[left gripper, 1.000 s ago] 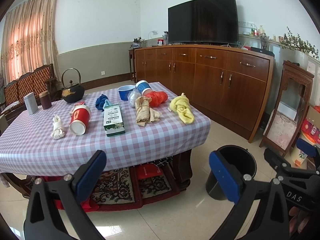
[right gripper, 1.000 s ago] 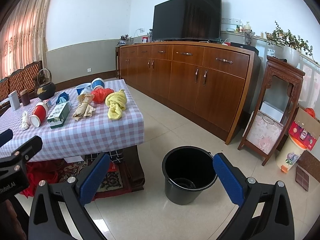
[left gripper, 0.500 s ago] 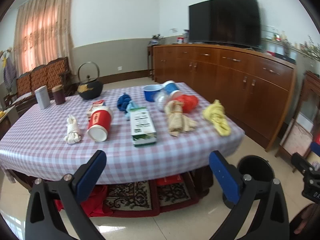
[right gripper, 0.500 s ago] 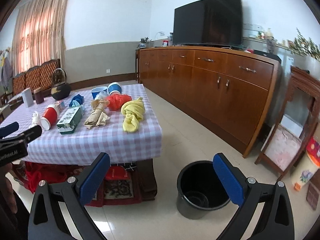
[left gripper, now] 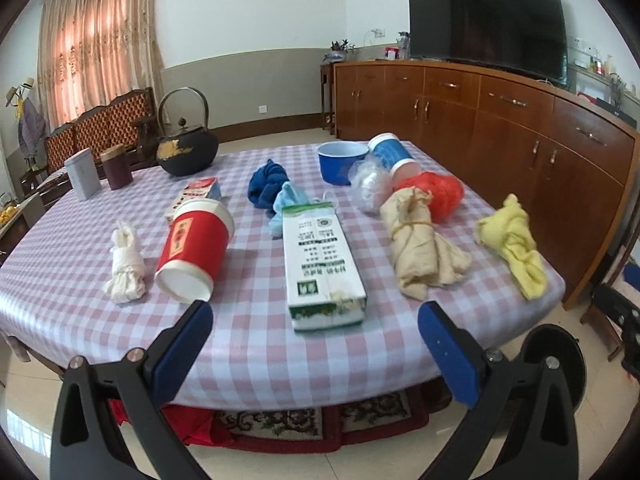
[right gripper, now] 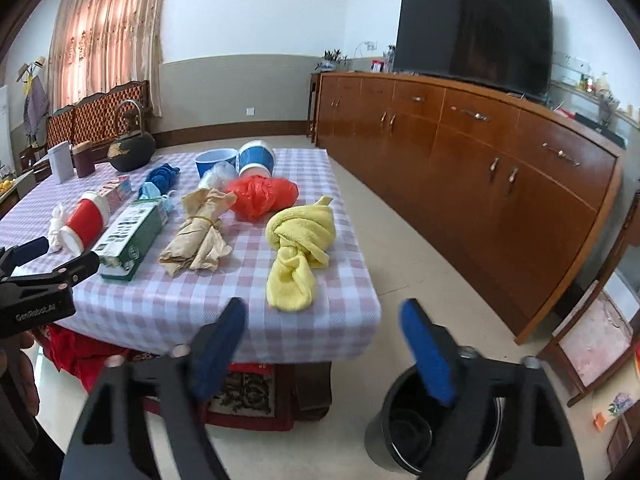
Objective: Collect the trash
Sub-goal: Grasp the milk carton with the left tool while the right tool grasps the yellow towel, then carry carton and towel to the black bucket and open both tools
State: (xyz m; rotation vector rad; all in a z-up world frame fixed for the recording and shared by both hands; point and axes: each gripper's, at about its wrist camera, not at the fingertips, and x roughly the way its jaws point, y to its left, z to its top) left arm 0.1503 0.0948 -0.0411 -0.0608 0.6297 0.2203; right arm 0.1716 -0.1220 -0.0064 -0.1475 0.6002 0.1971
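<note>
Both hand-held grippers have come closer to the bench [left gripper: 256,344]. Left wrist view: left hand-held gripper [left gripper: 316,344] spread wide, empty; green-white carton [left gripper: 320,264] at twelve o'clock, print unreadable. Right wrist view: right hand-held gripper [right gripper: 324,344] closing on nothing; yellow rag [right gripper: 300,252] at twelve, bin [right gripper: 404,432] at four; the left one reads "GenRobot.AI".

Both grippers are built alike. The left gripper [left gripper: 316,344] has two matte black plastic arms shaped as open triangular frames, each ending in a flat rectangular blue pad. Silver screw heads sit in pairs on each arm, just behind the fingers [left gripper: 182,354]. The right gripper [right gripper: 322,354] shows the same black frames, blue pads and silver screws. From the right wrist view, the left gripper's black body carries small white lettering, too small to read surely.
</note>
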